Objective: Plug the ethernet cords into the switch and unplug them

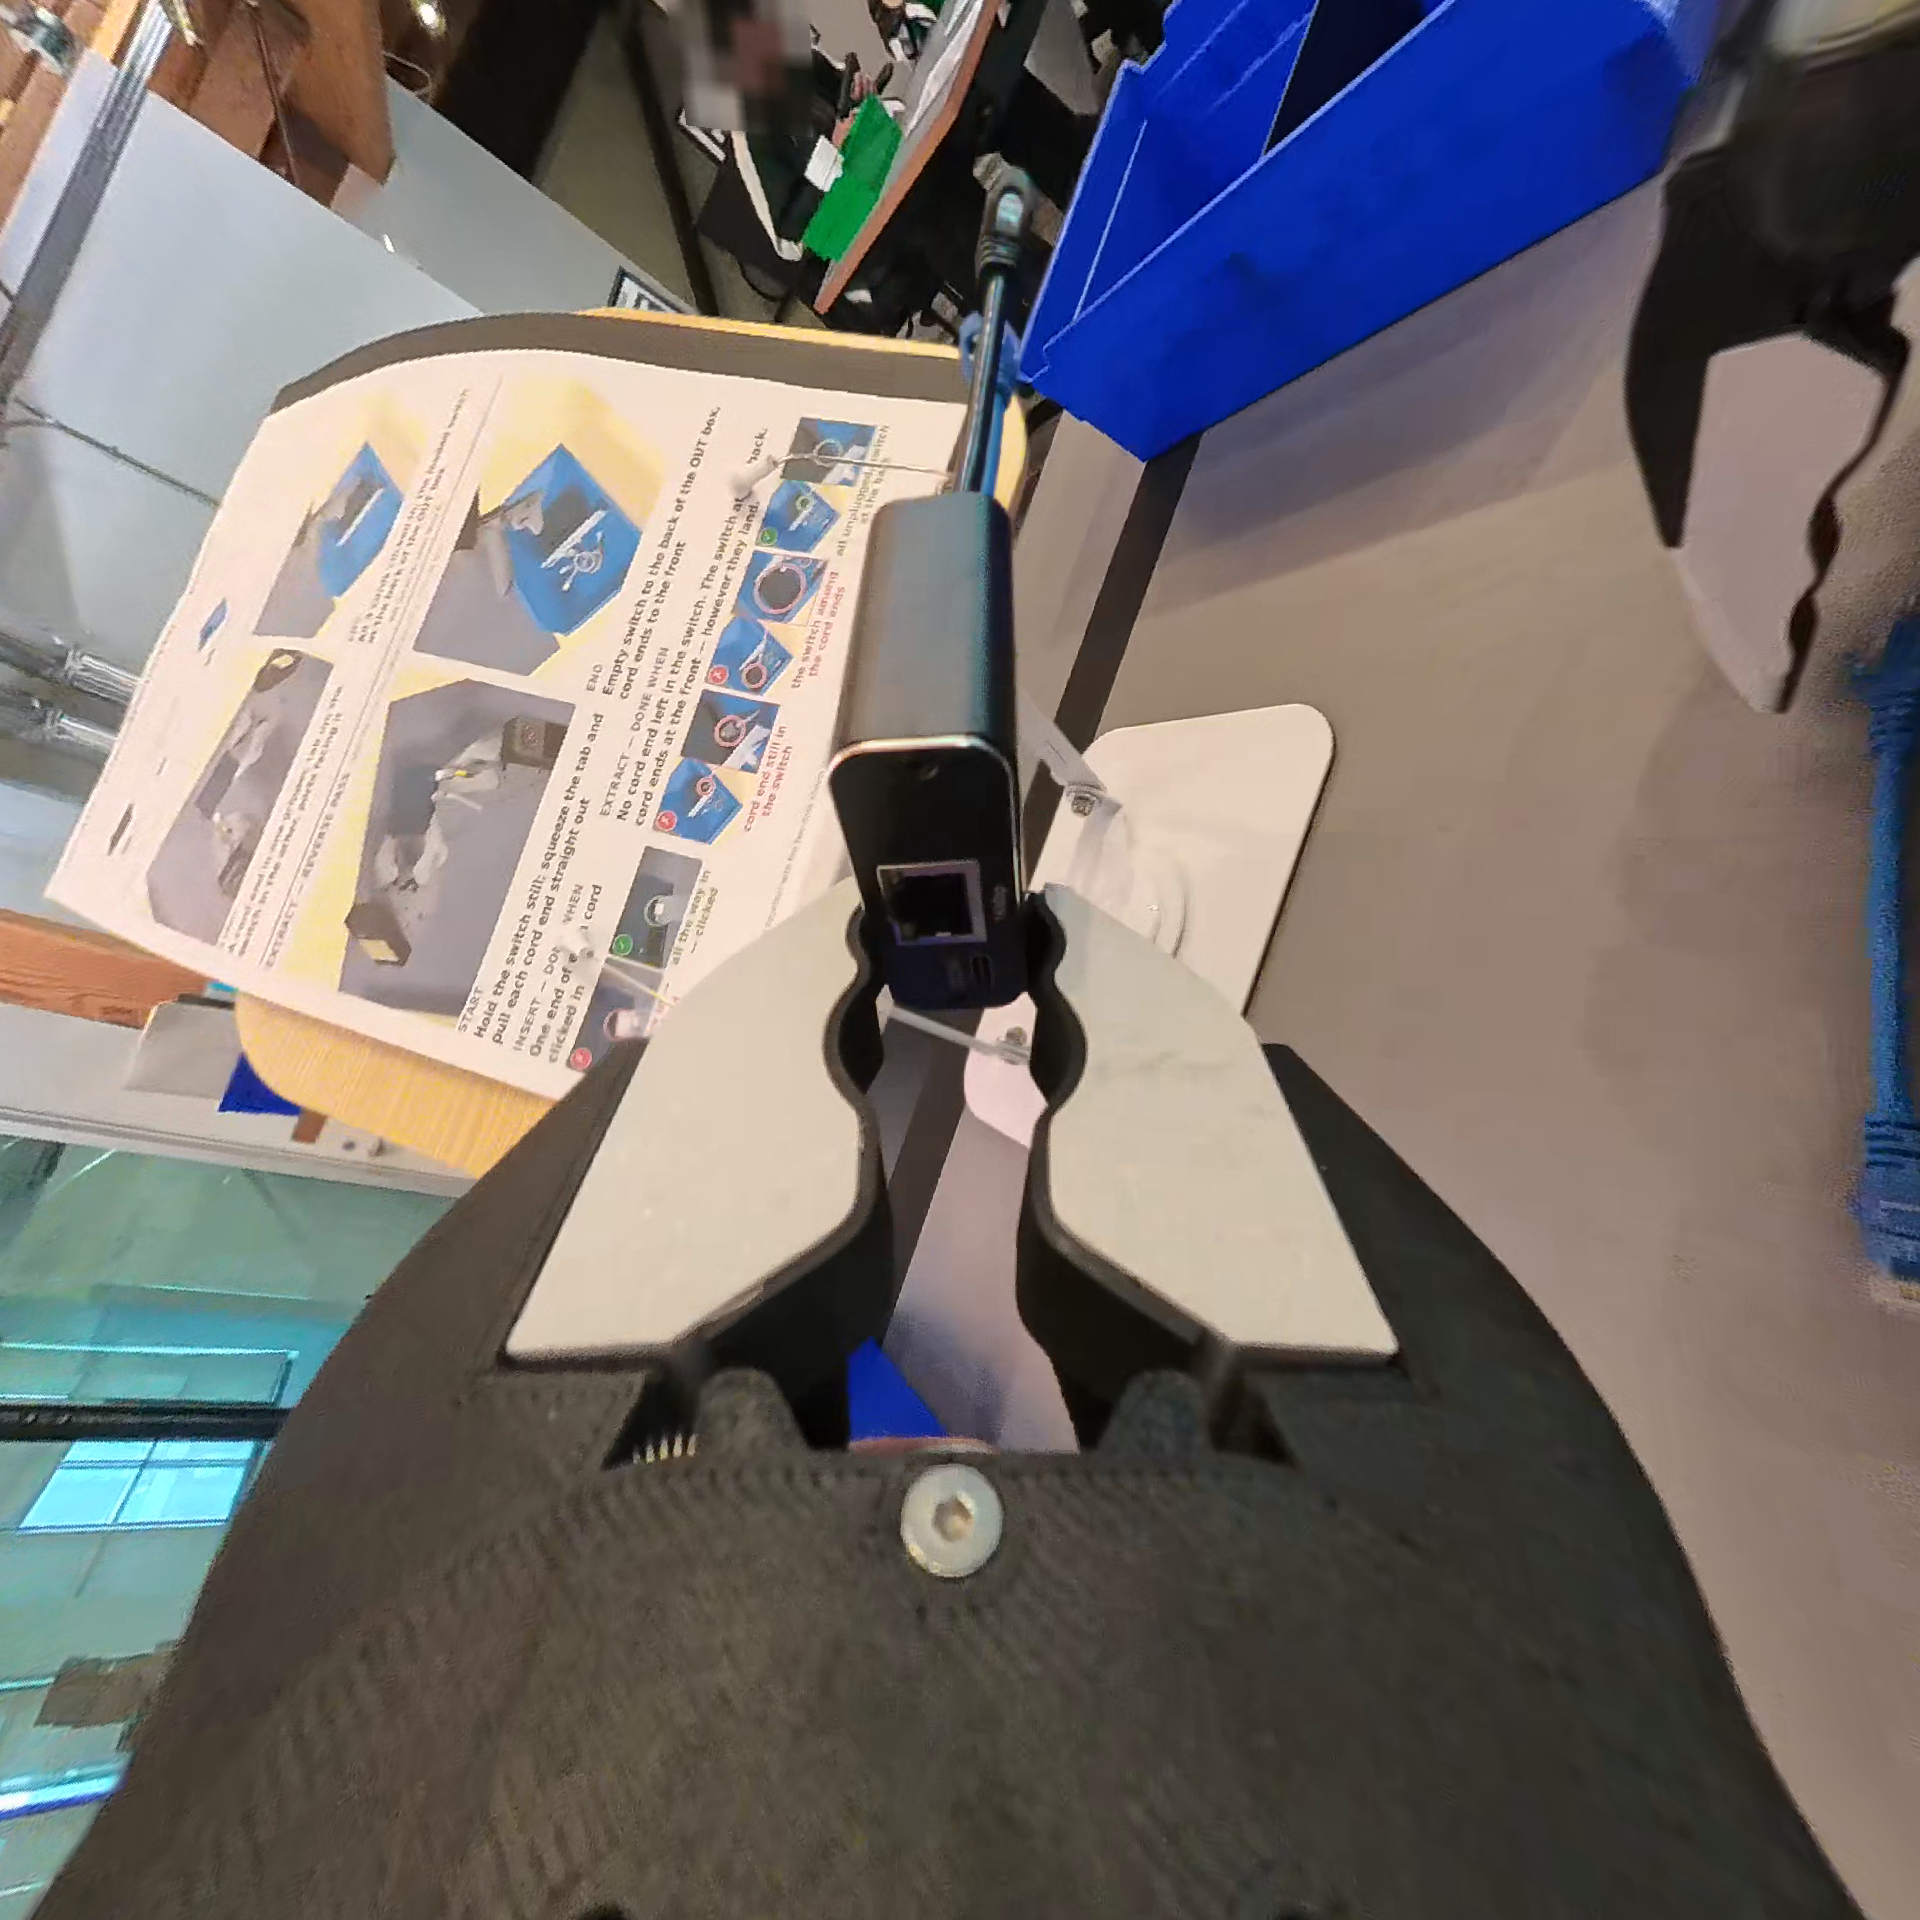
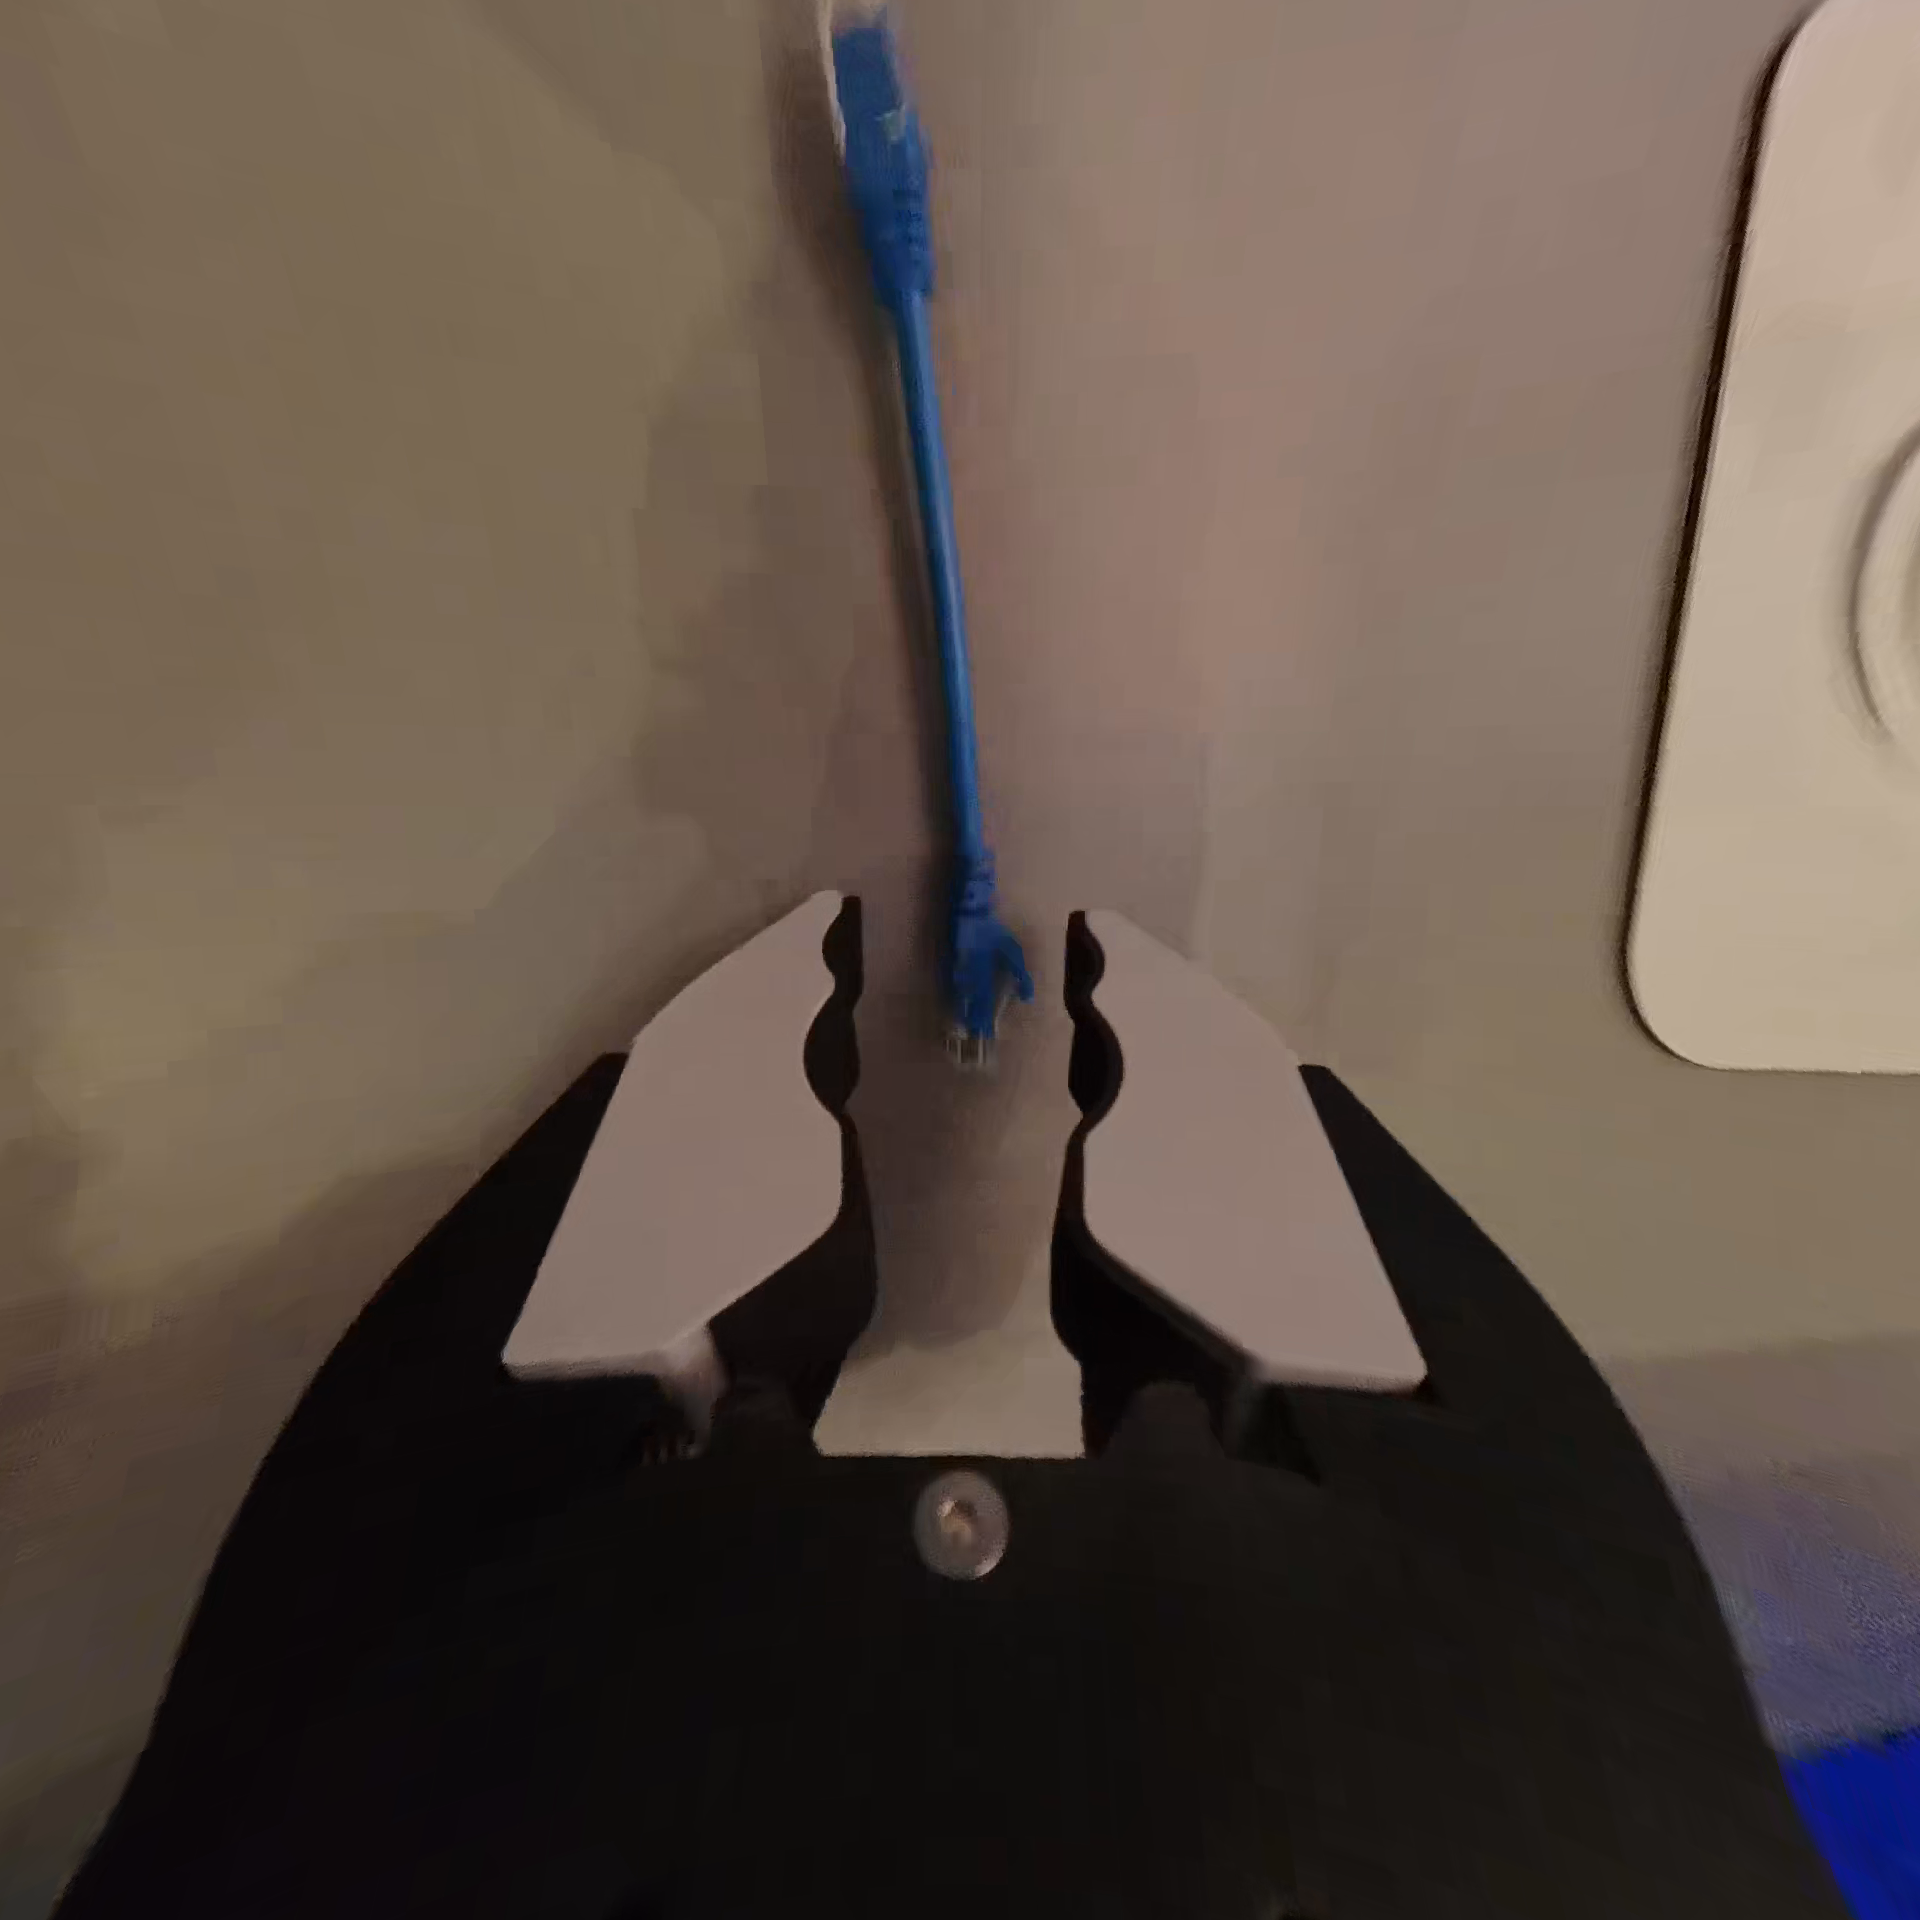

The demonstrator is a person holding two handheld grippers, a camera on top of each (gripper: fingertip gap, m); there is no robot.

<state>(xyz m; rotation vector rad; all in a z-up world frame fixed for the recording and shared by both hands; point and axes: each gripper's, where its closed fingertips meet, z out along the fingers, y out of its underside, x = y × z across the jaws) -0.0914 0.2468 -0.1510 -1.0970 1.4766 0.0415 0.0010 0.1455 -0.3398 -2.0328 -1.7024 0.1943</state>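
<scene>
My left gripper (image 1: pixel 948 935) is shut on a black switch (image 1: pixel 930 790), clamped at its near end and held up above the table. Its ethernet port (image 1: pixel 928 902) faces me and is empty. A dark cable (image 1: pixel 992 343) runs from its far end. A blue ethernet cord (image 2: pixel 940 540) lies straight on the grey table (image 2: pixel 416 520). Its near plug (image 2: pixel 977 987) sits between my right gripper's (image 2: pixel 961 925) fingers, with a gap on each side. That gripper is open and holds nothing. It also shows in the left wrist view (image 1: pixel 1745 499), above the cord (image 1: pixel 1886 935).
Blue bins (image 1: pixel 1299 208) stand at the table's far side. A printed instruction sheet (image 1: pixel 468 675) lies on a wooden board to the left. A white plate (image 1: pixel 1226 821) lies on the table behind the switch; it shows in the right wrist view (image 2: pixel 1787 623) too. My right fingertips sit around 25 cm from my left ones.
</scene>
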